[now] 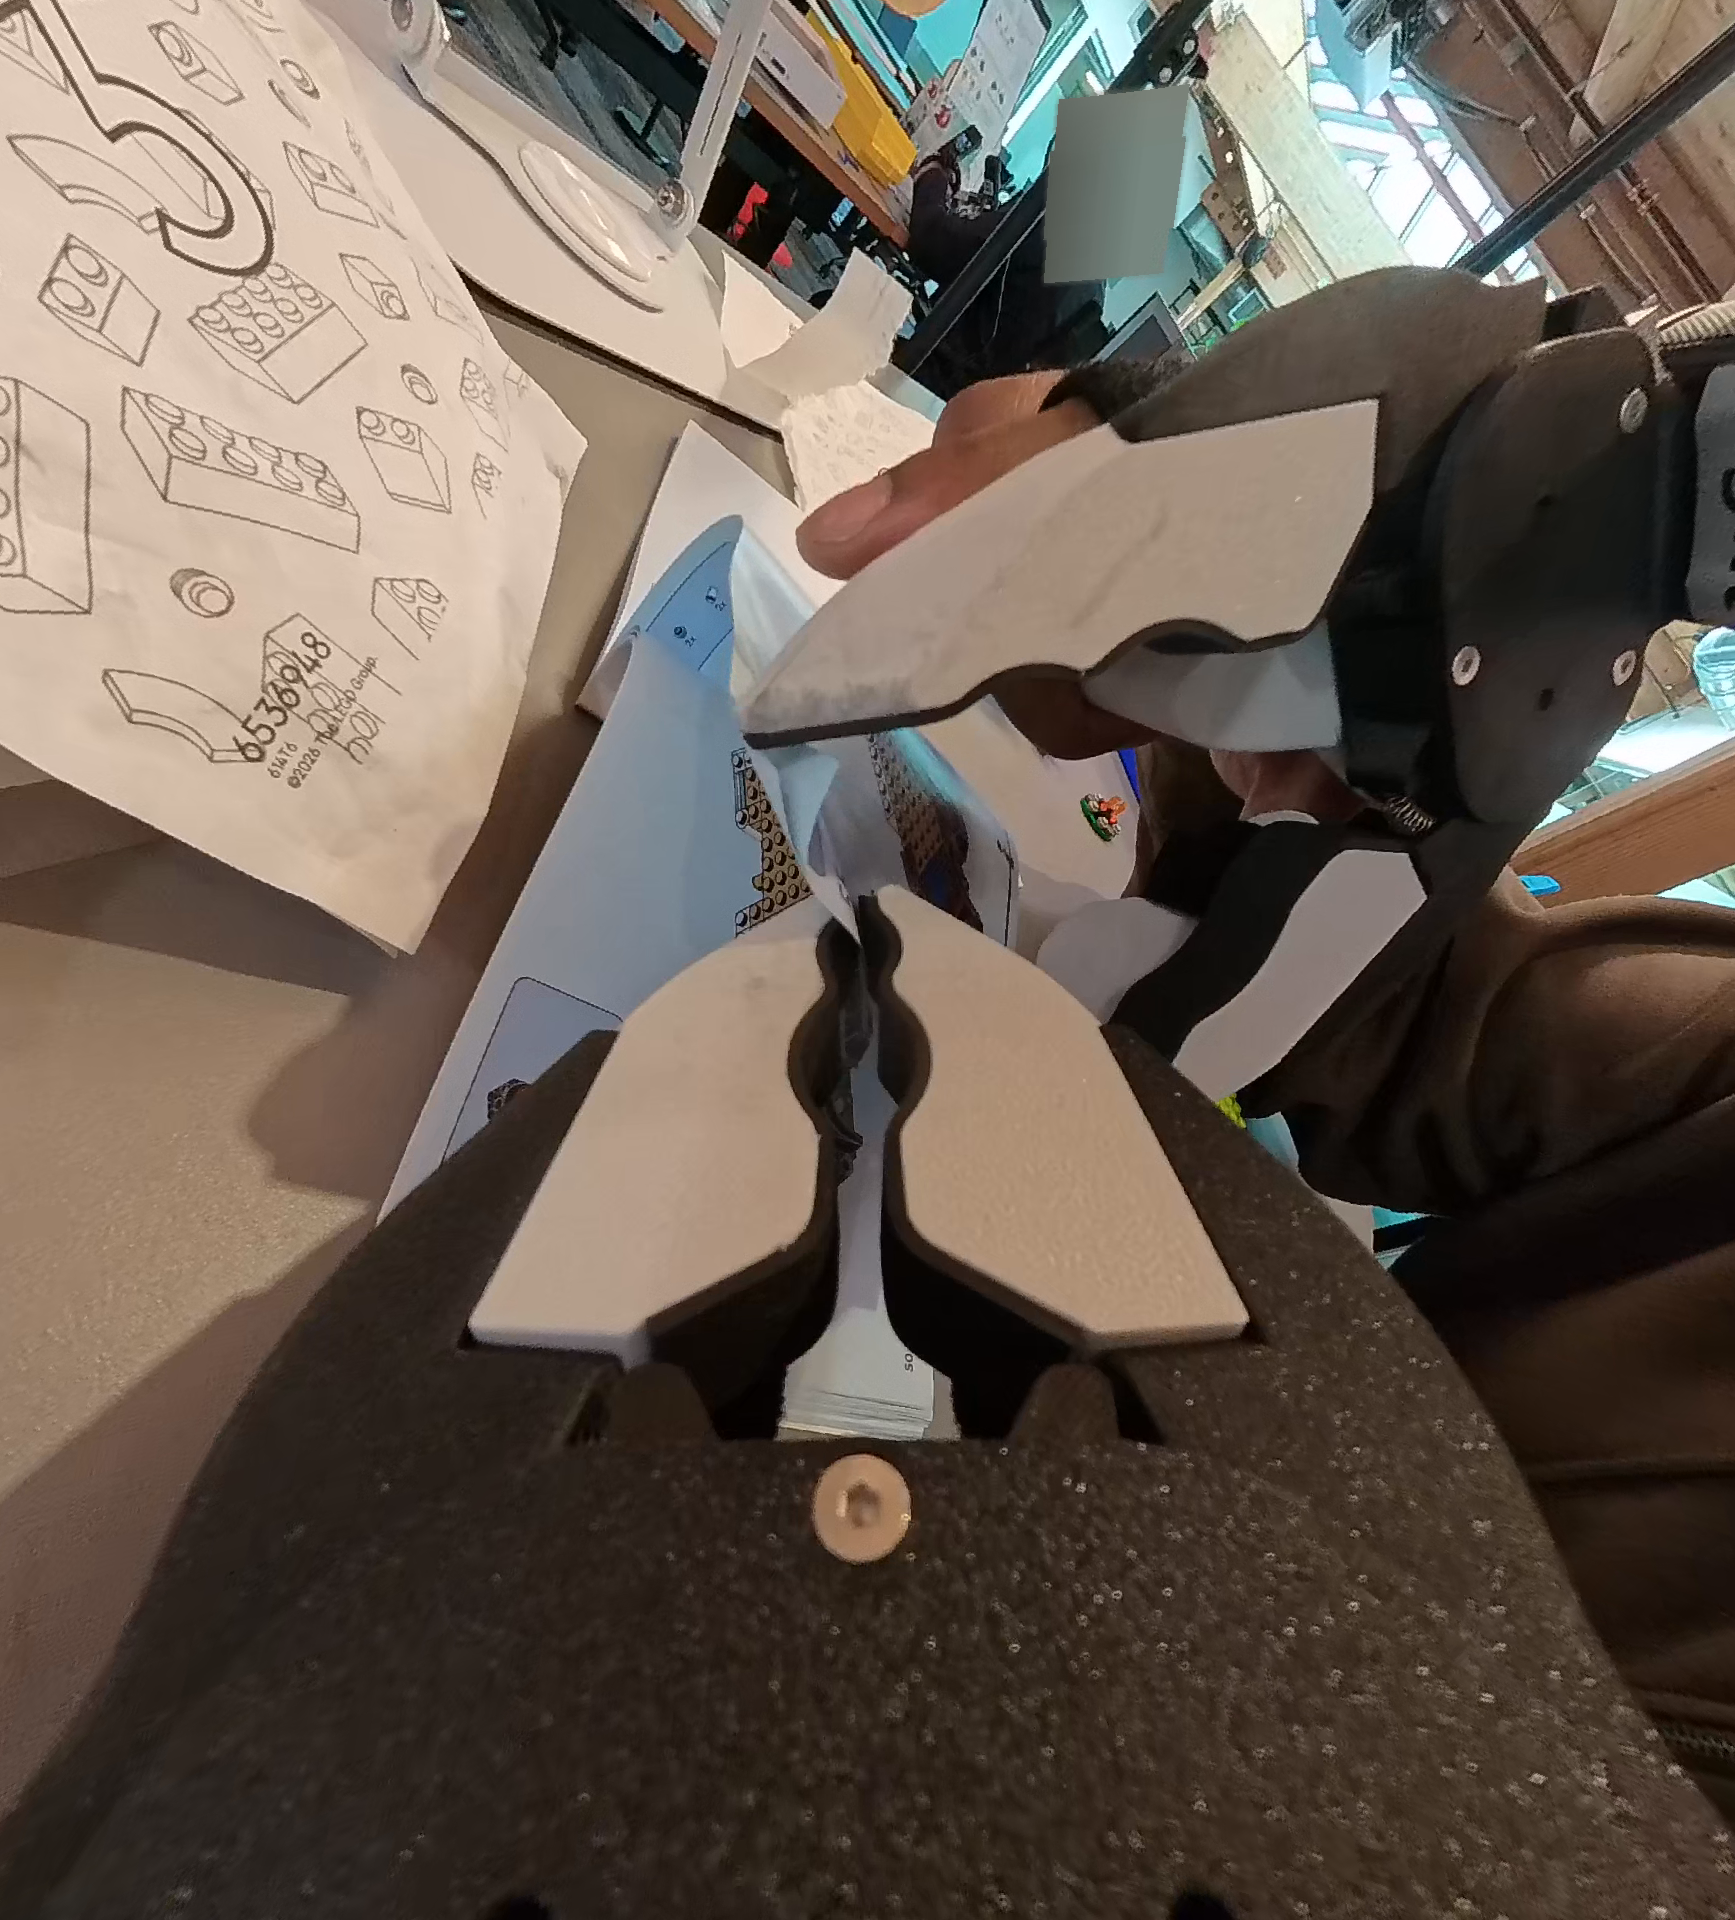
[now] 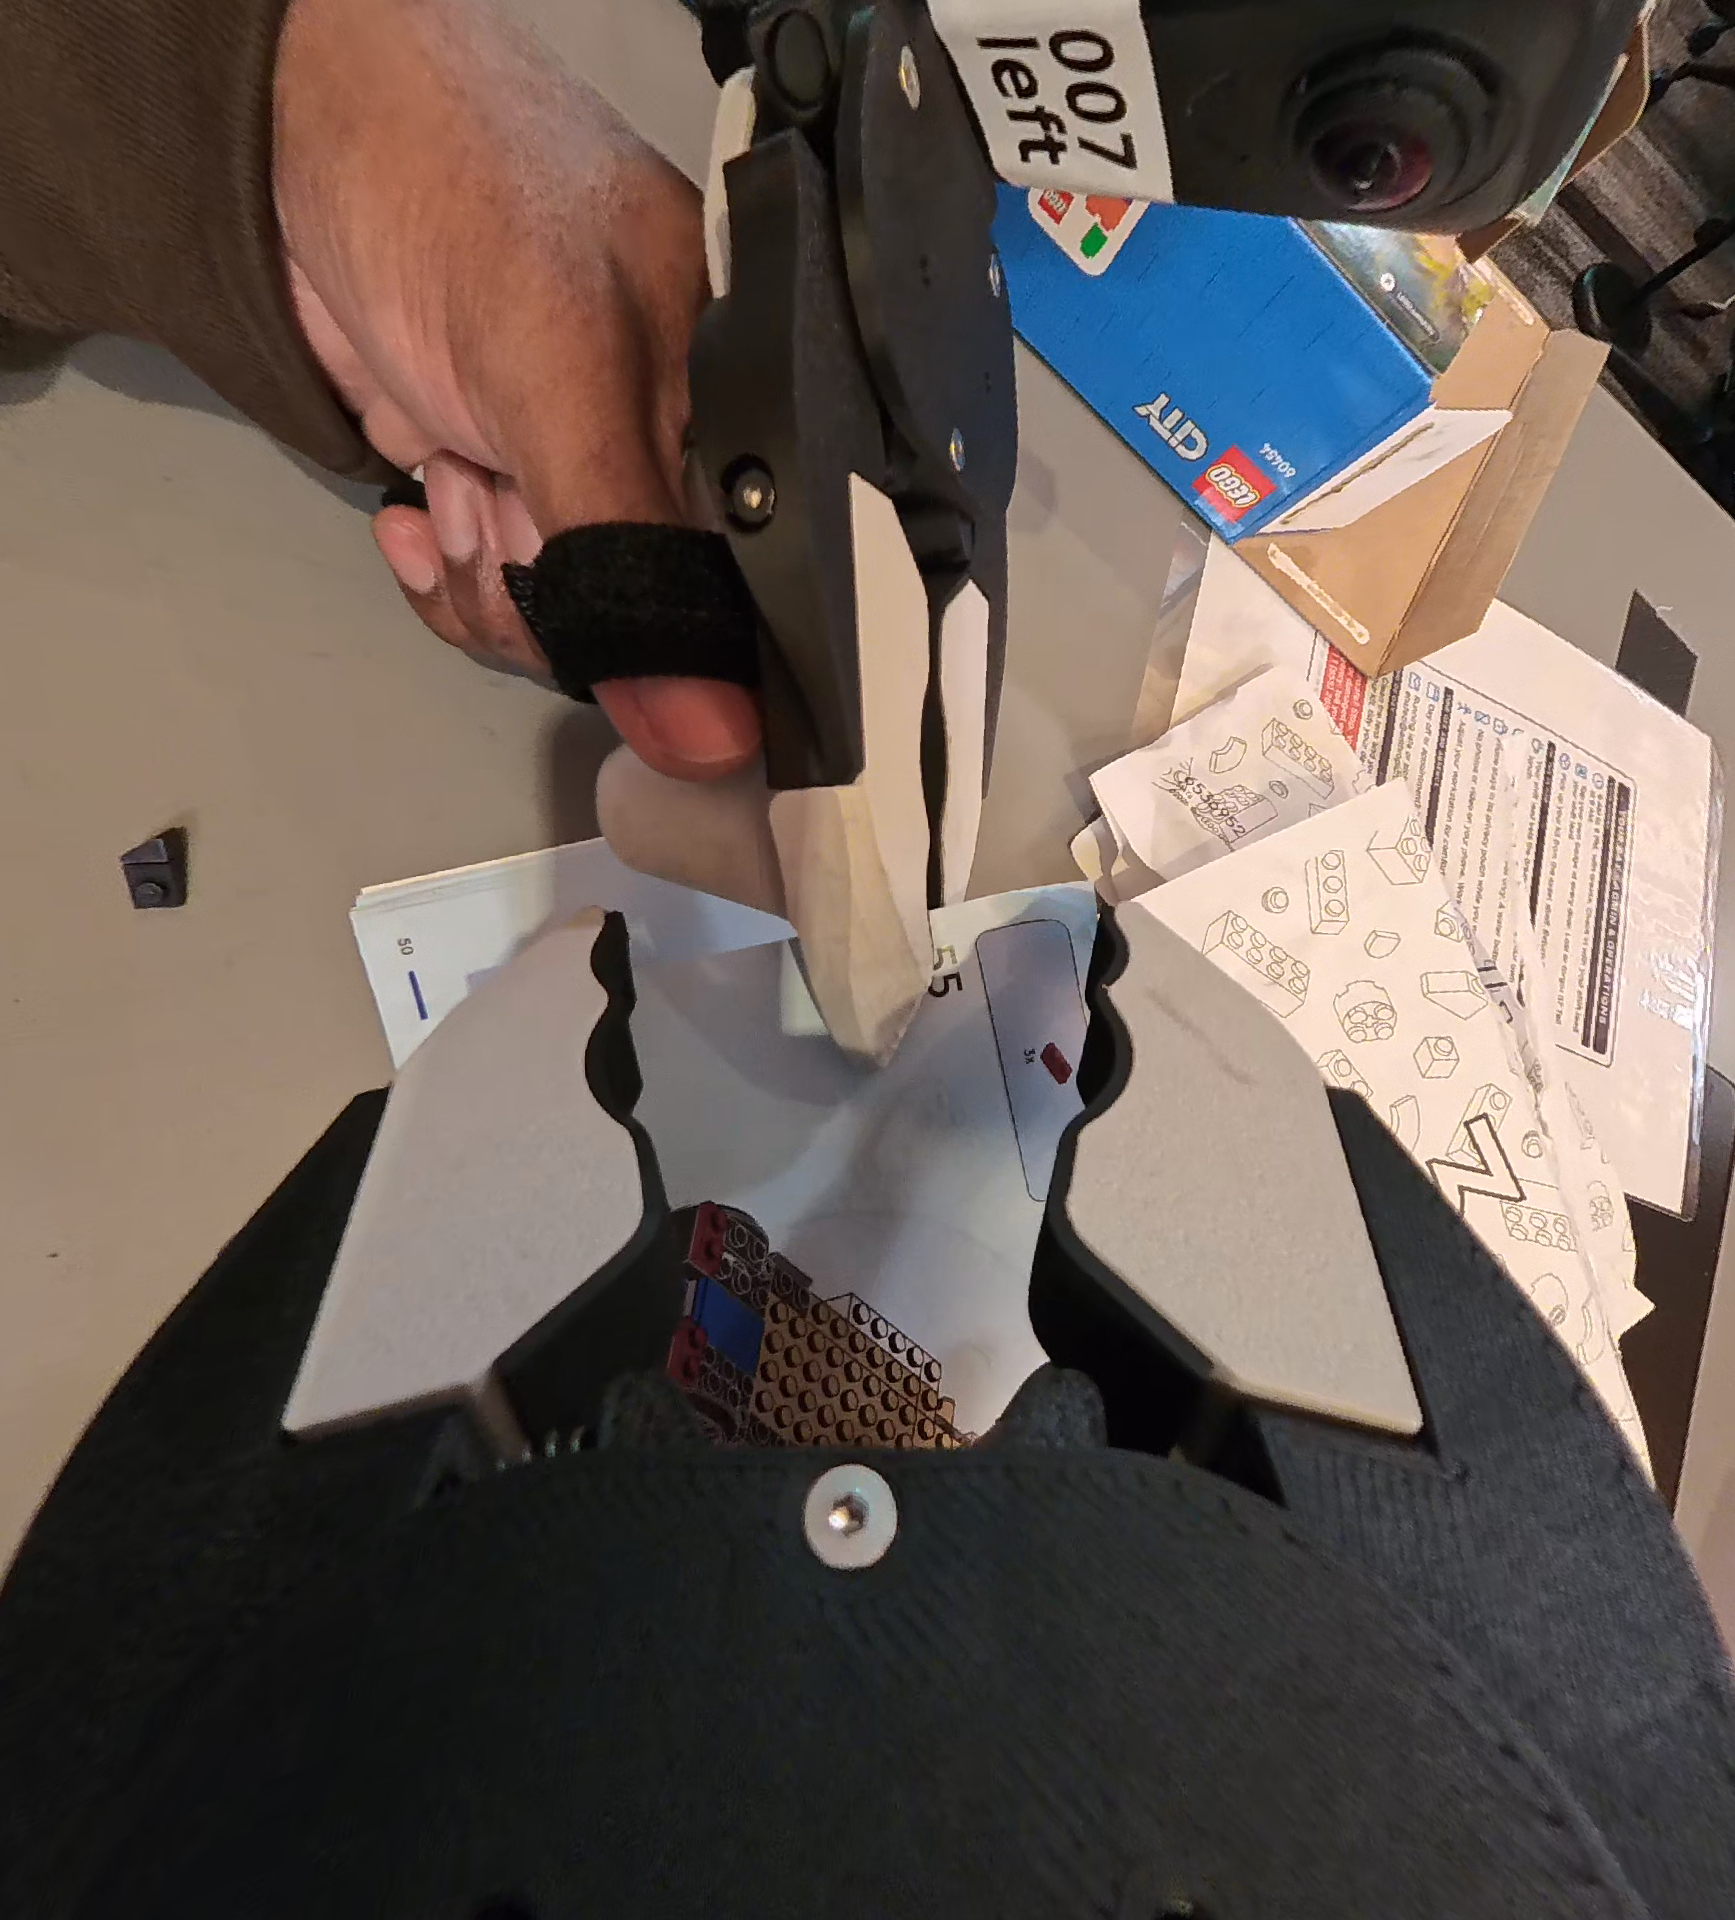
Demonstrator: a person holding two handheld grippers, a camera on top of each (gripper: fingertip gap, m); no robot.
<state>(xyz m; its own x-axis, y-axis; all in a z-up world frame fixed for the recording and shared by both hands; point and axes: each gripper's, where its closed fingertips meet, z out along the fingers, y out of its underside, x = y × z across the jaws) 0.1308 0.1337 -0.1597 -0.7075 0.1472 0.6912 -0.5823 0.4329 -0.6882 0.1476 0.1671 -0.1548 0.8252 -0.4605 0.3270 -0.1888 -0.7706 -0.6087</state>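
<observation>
1. White stapled instruction booklet with printed brick diagrams [image 2: 551, 904]: lying open on the grey tabletop [image 2: 167, 644], one thin page [image 1: 821, 831] curling up from the stack.
2. Left gripper [image 1: 868, 914]: pinching that raised page between two pale grey fingers [image 1: 998, 1039] brought together, page edge showing in the slit between the pads; same grasp appearing from above in the right wrist view [image 2: 936, 883].
3. Left hand [image 2: 489, 343]: gripping the black handle, one finger passing through a black fabric strap [image 2: 634, 613].
4. Right gripper [image 2: 858, 956]: hovering above the open booklet with fingers [image 2: 1237, 1143] spread wide, nothing between them but the printed page below; upper finger [image 1: 1050, 582] sitting just above the lifted page in the left wrist view.
5. Surroundings: white paper bags printed with outline brick drawings [image 2: 1362, 987] lying just beside the booklet, another [image 1: 167, 416] near the left gripper; blue cardboard toy box with open brown flap [image 2: 1258, 353] resting beyond the bags; laminated white sheet [image 2: 1569, 831] lying under them; small dark grey brick piece [image 2: 156, 868] sitting well apart on the tabletop.
</observation>
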